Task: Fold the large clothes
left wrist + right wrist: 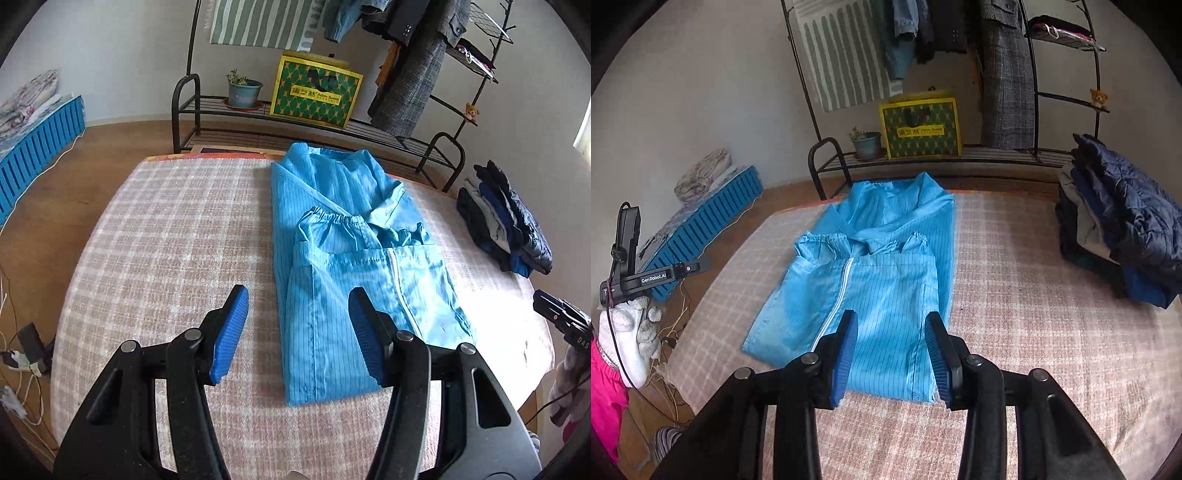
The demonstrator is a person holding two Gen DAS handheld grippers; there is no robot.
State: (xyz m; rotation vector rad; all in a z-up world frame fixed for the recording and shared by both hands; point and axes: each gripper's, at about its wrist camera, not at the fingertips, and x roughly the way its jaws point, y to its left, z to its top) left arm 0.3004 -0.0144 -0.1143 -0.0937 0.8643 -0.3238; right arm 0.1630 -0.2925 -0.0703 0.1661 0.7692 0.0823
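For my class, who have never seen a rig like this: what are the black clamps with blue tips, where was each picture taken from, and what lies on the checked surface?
No robot here: a person holds a hand-held two-finger gripper in each hand, each with a camera looking along its fingers. One picture is from the left gripper, the other from the right gripper. The gloved left hand shows in the right view. Both grippers are open and hold nothing. On the checked cloth lies a blue pinstriped garment with a white zipper, already partly folded, its sleeves laid over the front. At the right edge sits a stack of folded dark clothes. Behind stands a clothes rack.
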